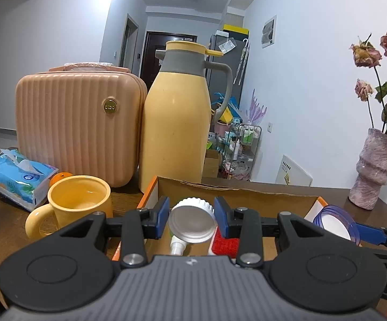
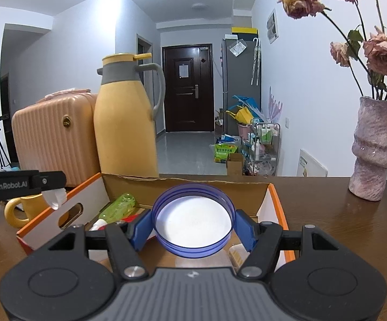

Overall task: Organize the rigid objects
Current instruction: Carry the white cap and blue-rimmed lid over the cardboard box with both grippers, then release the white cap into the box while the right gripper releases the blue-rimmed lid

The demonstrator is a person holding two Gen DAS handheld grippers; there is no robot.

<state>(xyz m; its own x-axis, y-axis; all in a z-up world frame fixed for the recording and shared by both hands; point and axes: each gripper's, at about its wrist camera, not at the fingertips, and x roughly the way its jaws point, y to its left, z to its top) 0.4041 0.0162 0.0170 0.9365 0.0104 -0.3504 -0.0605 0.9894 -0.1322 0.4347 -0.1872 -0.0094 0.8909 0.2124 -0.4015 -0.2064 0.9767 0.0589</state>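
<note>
— Left gripper?
— Clamped on a white ribbed cap, blue pads pressing its two sides. Cap tilted, hollow side facing the camera, held above the open cardboard box.
— Below the cap?
— A white nozzle and something red, down inside the box, apart from the fingers.
— Right gripper?
— Closed on a translucent blue lid with a white inner face. Pads against the rim left and right, lid tilted toward the lens, hanging over the same box.
— Inside the box on that side?
— A green bottle lying along the left wall, clear of the fingers.
— Around the box?
— Yellow mug just to the left, tissue pack beyond it. Ribbed pink case and yellow thermos jug upright behind, side by side. Vase with dried roses well off to the right on the brown table.
</note>
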